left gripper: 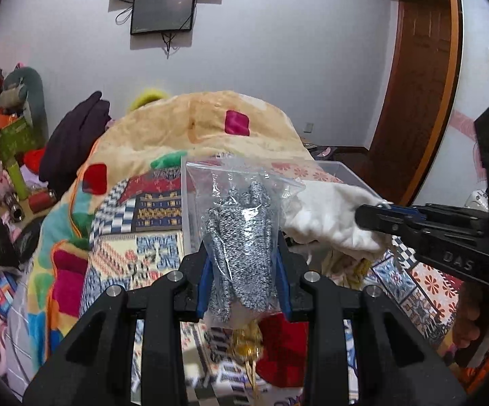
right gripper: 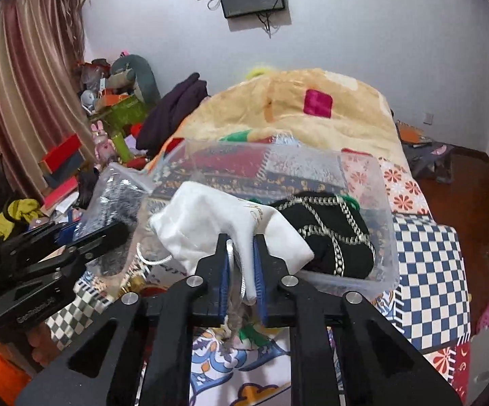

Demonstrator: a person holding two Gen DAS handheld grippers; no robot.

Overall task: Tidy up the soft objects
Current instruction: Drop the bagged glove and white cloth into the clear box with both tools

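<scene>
While both claws work above the patchwork bed, the scene reads so:
Left claw [left gripper: 244,267]: closed onto a clear zip bag of speckled grey knitwear [left gripper: 241,237], held upright in the air.
Right claw [right gripper: 242,270]: clamped on a white drawstring pouch [right gripper: 210,223], at the near rim of the bin.
Clear plastic bin [right gripper: 384,247]: resting on the bed [right gripper: 427,264], holding a black chain-trimmed item [right gripper: 332,240].
</scene>
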